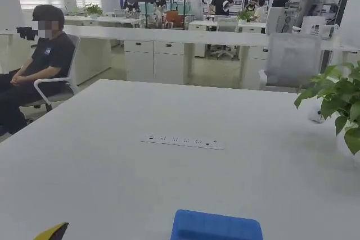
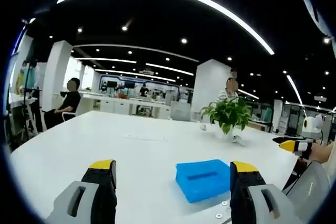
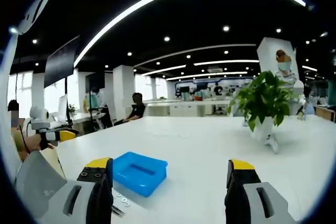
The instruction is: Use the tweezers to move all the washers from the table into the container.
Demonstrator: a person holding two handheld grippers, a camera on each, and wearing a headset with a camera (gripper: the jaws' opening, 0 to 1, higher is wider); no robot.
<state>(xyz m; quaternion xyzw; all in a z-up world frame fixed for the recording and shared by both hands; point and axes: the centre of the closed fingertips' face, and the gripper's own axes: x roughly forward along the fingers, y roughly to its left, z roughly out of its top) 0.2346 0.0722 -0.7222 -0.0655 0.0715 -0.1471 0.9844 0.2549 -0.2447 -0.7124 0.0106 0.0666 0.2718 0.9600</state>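
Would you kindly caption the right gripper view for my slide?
Open right gripper near a blue container and washers on a white table.

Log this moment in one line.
left hand-held gripper: open, empty | right hand-held gripper: open, empty | washers: on table beside blue container

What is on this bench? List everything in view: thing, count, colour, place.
container: one, blue, on the table in front of both grippers
washers: several, silvery, on the table beside the container; too small to count
table: one, white
power strip: one, white, mid-table
potted plant: one, green, right side of the table
seated person: one, dark clothes, beyond the table's left edge
left gripper: grey, yellow tips, jaws open
right gripper: grey, yellow tips, jaws open
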